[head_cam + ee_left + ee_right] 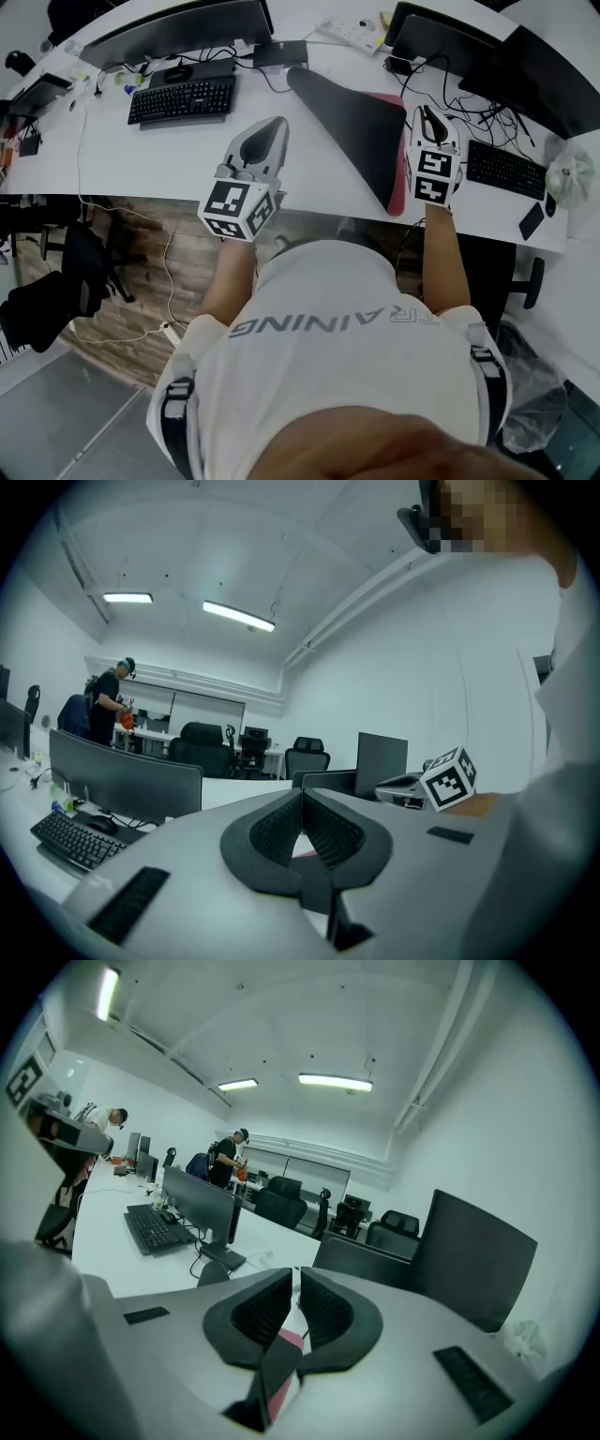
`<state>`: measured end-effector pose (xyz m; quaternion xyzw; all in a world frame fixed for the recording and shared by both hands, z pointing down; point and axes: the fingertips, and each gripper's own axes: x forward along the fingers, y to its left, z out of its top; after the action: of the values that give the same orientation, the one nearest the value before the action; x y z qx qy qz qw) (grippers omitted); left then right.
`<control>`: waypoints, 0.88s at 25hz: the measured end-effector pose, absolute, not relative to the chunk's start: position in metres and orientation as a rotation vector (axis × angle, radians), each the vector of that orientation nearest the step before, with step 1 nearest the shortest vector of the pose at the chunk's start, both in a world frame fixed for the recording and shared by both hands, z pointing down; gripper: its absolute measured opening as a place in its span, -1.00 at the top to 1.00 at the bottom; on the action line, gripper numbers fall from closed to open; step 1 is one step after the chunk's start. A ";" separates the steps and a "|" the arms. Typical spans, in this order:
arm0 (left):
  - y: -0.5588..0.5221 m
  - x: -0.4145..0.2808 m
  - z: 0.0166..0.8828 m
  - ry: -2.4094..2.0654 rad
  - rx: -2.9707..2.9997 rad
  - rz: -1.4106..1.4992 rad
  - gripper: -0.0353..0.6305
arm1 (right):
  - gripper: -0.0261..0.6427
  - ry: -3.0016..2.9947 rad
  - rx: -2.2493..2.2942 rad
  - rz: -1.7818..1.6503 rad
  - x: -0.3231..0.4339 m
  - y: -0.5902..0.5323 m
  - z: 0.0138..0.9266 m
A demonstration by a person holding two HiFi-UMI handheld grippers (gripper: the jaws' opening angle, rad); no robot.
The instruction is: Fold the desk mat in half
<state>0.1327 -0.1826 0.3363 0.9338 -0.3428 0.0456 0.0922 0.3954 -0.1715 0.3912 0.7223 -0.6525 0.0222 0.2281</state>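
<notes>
- The desk mat (347, 117) lies on the white desk (159, 159), doubled over: its black side faces up, and a pink strip of the layer beneath shows along its right edge and near corner.
- It sits at a slant, its near corner at the front edge of the desk, between the two grippers.
- The right gripper (428, 112) is just beside the mat's right edge, raised off the desk. Its jaws are almost closed, with only a thin slit between them and nothing in it. In the right gripper view, a bit of the black and pink mat (284, 1344) shows below the jaws.
- The left gripper (278, 124) is to the left of the mat and apart from it, above the front of the desk. Its jaws are closed tip to tip, with nothing held.
- A black keyboard (183, 98) lies further left with a monitor (178, 33) behind it.
- A second keyboard (506, 169) lies to the right of the right gripper.
- A white power strip (352, 33) lies at the back of the desk.
- A black office chair (56, 281) stands on the floor to the left.
</notes>
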 end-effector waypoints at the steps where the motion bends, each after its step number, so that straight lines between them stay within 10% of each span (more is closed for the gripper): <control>1: -0.180 0.130 0.332 -1.009 2.787 0.124 0.80 | 0.78 -1.797 2.011 0.044 0.391 -0.164 0.382; 22: -0.134 0.064 0.281 -0.845 2.941 -0.004 0.80 | 0.85 -1.917 2.282 -0.026 0.283 -0.036 0.282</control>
<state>0.0644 -0.1338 0.2808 0.9604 -0.2758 -0.0014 0.0408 0.2826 -0.0358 0.2821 0.7632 -0.6411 -0.0088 0.0807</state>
